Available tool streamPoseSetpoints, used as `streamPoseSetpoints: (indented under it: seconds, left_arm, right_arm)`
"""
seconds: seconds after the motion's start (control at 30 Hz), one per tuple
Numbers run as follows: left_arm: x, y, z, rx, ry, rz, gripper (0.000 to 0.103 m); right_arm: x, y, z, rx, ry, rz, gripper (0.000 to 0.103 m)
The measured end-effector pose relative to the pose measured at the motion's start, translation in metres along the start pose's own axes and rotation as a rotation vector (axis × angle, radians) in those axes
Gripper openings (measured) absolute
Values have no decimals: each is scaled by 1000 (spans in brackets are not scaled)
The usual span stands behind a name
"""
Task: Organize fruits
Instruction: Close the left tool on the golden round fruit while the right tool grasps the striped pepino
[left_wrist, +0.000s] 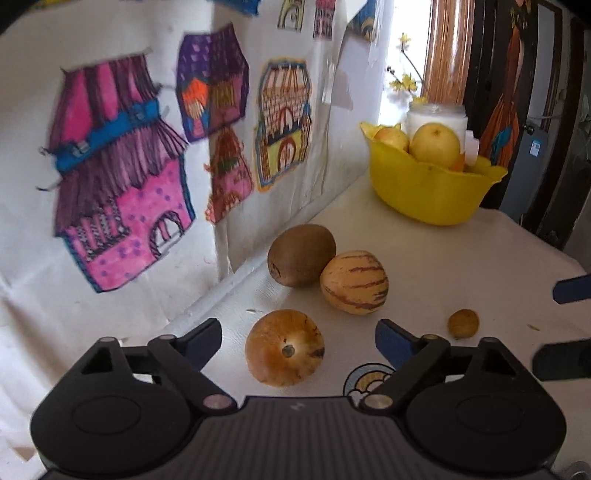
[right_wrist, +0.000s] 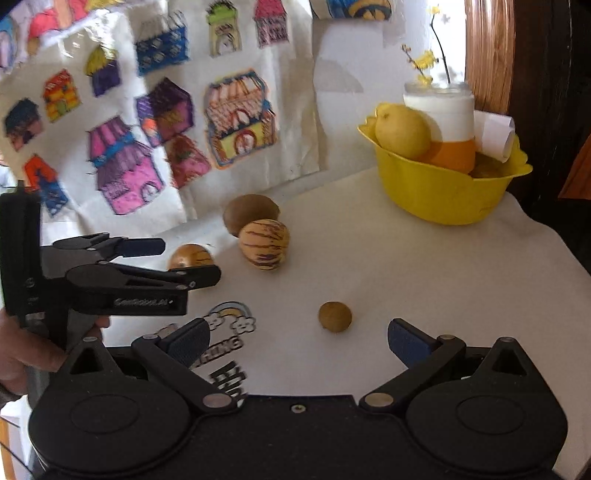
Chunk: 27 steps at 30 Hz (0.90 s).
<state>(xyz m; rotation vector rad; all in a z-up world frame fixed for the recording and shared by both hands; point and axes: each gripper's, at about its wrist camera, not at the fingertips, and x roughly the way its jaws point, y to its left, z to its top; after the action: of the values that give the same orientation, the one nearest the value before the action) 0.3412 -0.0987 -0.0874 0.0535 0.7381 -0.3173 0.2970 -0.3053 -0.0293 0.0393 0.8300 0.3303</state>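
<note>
Fruits lie loose on the white tablecloth (left_wrist: 461, 258), with more heaped in a yellow bowl (left_wrist: 428, 192) at about 1 o'clock from both grippers, at the table's far end. In the left wrist view, the left gripper (left_wrist: 298, 341) is spread wide, and a round tan fruit with its stem end facing the camera (left_wrist: 284, 348) sits between the fingers without touching either of them. Beyond it, toward 12 o'clock, a purple-striped pale fruit (left_wrist: 354, 282) rests against a brown kiwi (left_wrist: 301, 254). A small brown fruit (left_wrist: 463, 324) lies at 2 o'clock, just past the right fingertip.

In the right wrist view, the right gripper (right_wrist: 299, 338) is likewise spread, holding nothing. The small brown fruit (right_wrist: 335, 316) sits just ahead of the gap between its fingers, at 12 o'clock, apart from both pads. The striped fruit (right_wrist: 263, 244) and the kiwi (right_wrist: 250, 214) lie farther off at 11 o'clock; the tan fruit (right_wrist: 190, 256) is at 10 o'clock, partly hidden behind the left gripper (right_wrist: 192, 262).

The bowl (right_wrist: 443, 195) holds a yellow pear-like fruit (right_wrist: 400, 134), other fruit I cannot make out clearly, and a white and orange jar (right_wrist: 447, 122). House drawings (right_wrist: 125, 166) cover the wall behind.
</note>
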Motion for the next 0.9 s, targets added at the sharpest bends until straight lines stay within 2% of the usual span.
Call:
streamPoseSetpoints:
  seconds: [0.1,0.43,0.57,0.67,0.9]
  left_arm:
    - [7,-4,-1,23,0,-5,83]
    - [22,-10,-4,53,-3,1,74]
    - [33,-7,-7,44,26,-5,62]
    - [34,-7,-9,63,8,3,53]
    - [19,5,-12,46,17,-9,50]
  right_arm:
    - [18,-6,4,15,13,-7,102]
    - [40,-8,18,33,5,18,102]
    - [44,-4,26,33,-5,30,102]
    - [47,0,31,26,-6,36,102]
    - [65,14,51,18,-6,69,102]
